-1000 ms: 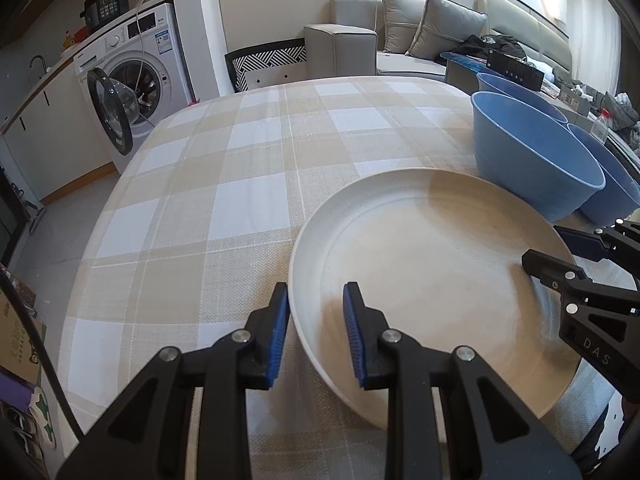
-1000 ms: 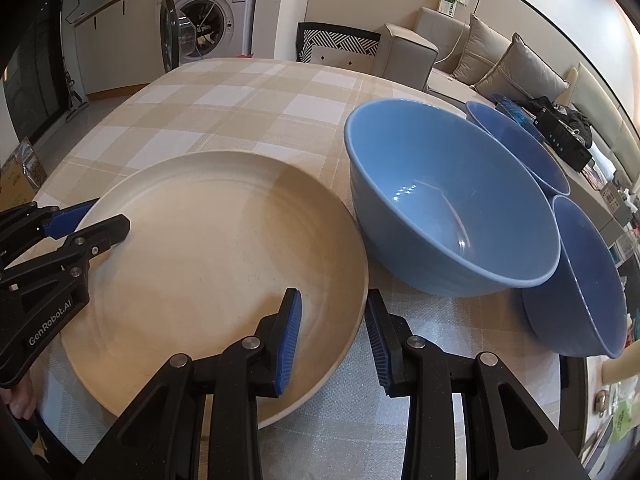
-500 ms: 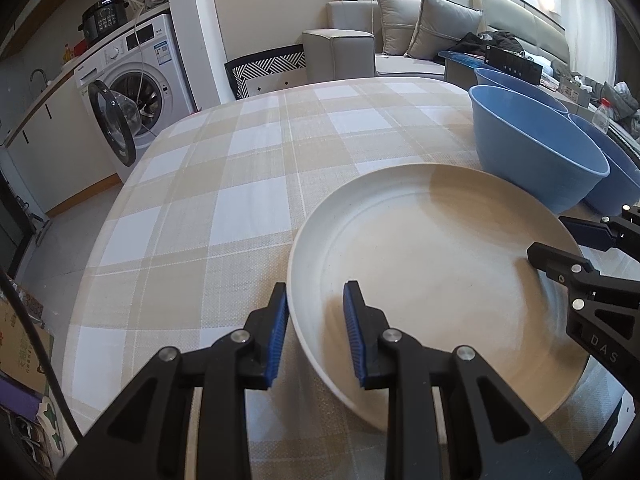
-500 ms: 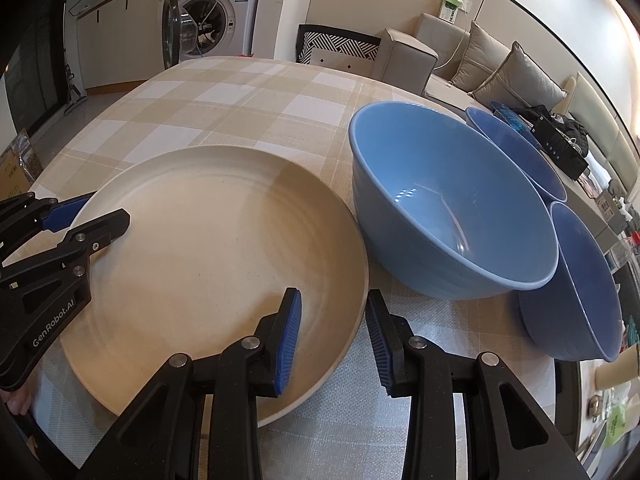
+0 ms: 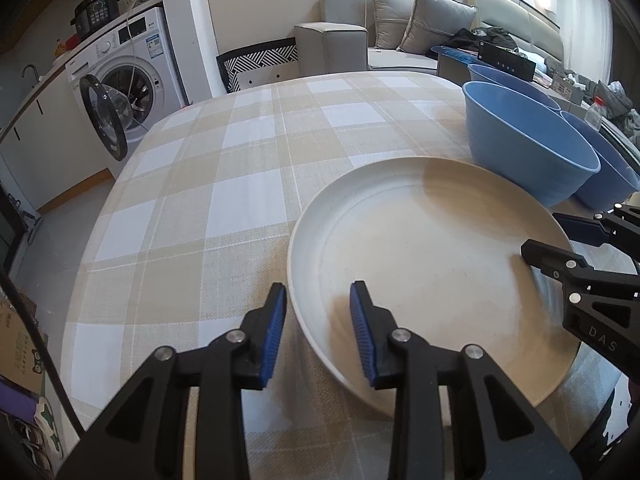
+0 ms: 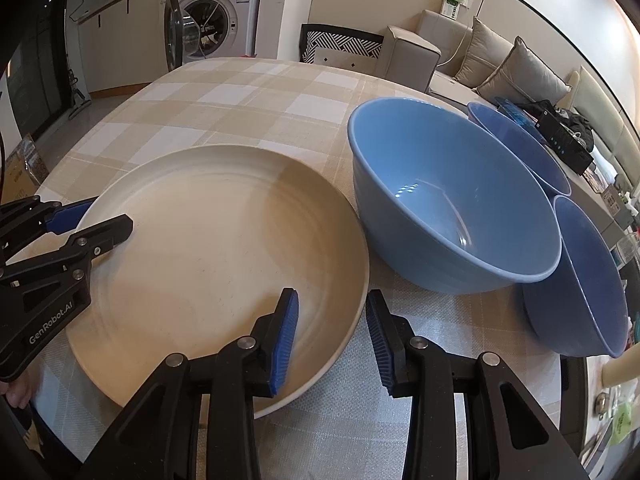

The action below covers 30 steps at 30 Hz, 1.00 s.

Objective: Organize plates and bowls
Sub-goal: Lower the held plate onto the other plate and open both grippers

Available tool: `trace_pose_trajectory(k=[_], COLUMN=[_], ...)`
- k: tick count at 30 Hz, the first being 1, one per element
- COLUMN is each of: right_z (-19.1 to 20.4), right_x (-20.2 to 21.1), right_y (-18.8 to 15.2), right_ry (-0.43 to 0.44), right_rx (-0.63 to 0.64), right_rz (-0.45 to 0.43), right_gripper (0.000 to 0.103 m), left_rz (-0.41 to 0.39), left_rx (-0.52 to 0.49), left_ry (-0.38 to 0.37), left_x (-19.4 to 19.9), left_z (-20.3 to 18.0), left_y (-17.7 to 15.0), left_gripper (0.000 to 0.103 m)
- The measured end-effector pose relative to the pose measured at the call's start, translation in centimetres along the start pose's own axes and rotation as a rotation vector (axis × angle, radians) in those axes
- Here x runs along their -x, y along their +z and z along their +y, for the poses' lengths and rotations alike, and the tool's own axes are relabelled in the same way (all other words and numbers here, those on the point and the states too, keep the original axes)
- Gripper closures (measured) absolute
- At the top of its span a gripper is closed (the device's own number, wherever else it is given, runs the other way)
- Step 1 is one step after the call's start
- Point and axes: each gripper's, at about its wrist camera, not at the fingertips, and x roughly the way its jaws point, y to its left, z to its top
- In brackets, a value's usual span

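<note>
A wide cream plate [image 5: 432, 260] lies flat on the checked tablecloth [image 5: 240, 200]. My left gripper [image 5: 318, 320] straddles its left rim, one blue pad outside and one inside. Its jaws are opening and neither pad presses on the rim. On the opposite side, my right gripper [image 6: 332, 324] straddles the right rim of the plate [image 6: 224, 240] the same way, jaws opening, pads clear of it. Each gripper shows in the other's view, the right gripper [image 5: 544, 234] and the left gripper [image 6: 100, 218]. Three blue bowls stand right of the plate: a large one [image 6: 452, 200], one behind [image 6: 520, 148], one tilted [image 6: 580, 272].
The large bowl almost touches the plate's far right rim. A black box [image 6: 564, 144] and clutter lie beyond the bowls. A washing machine [image 5: 132, 80] with its door open, a patterned chair [image 5: 260, 62] and a sofa [image 5: 400, 40] stand past the table's far edge.
The jaws of both grippers have widened a little and come off the plate's rim. The plate sits on the cloth in nearly the same spot.
</note>
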Motion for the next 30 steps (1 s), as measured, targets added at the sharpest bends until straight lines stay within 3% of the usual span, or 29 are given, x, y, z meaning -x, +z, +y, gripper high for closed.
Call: trace_pose_trajectory(k=[3,6,15,20,24,29,30], right_z=[-0.2,-0.5,-1.1,-1.4,-1.4,-1.6,-1.7], right_x=[0.1,0.1,1.3,2.0,2.5,3.4,3.6], right_y=[-0.1,-0.2,-0.4,-0.4,-0.5,-0.6,-0.6], right_ry=[0.011,0.007,0.042,0.056,0.068,0.090,0.097], right_rx=[-0.005,-0.013,-0.042,-0.056,-0.061,-0.072,-0.073], right_rz=[0.001,0.002,-0.025,-0.042,-0.051,-0.066,-0.070], right_gripper=[0.055,0.052,0.033,0.026,0.026,0.023,0.021], left_rz=[0.004,0.008,0.038,0.020,-0.007,-0.027,-0.032], left_rx=[0.021,0.031,0.064,0.067,0.089,0.090,0.089], left_ry=[-0.018,-0.010,-0.057,-0.071,-0.083,-0.098,-0.096], left_x=[0.1,0.1,0.5,1.5,2.4,3.5,3.7], left_z=[0.3,0.6,1.0,1.0,1.3,1.2,1.2], left_y=[-0.1,-0.2,-0.5,-0.5,-0.4,-0.1,0.0], left_gripper=[0.060,0.051,0.049,0.041,0.019,0.014,0.005])
